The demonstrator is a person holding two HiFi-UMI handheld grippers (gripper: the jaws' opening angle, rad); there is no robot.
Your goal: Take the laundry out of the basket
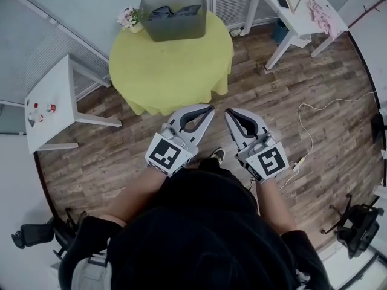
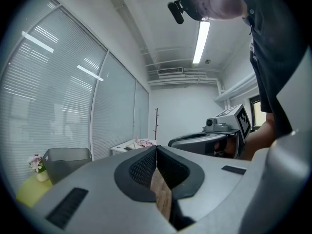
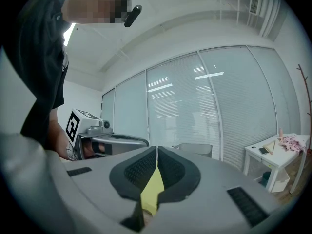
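Observation:
A grey laundry basket [image 1: 175, 30] stands at the far edge of a round table with a yellow-green cloth [image 1: 169, 68]. Dark laundry [image 1: 172, 11] lies inside it. My left gripper [image 1: 209, 109] and right gripper [image 1: 230, 112] hover side by side over the wooden floor just short of the table, both pointing toward it. Each is shut, with nothing between its jaws. The left gripper view shows its closed jaw tips [image 2: 156, 148] with the basket [image 2: 66, 162] far off at the left. In the right gripper view the tips [image 3: 156, 149] meet, and the basket [image 3: 192, 149] shows beyond them.
A small pot of flowers [image 1: 128, 18] stands beside the basket. A white side table [image 1: 51, 101] is at the left, and a white desk [image 1: 296, 14] with pink cloth [image 1: 321, 12] at the upper right. A cable [image 1: 311, 132] trails over the floor. Office chairs [image 1: 357, 228] stand behind me.

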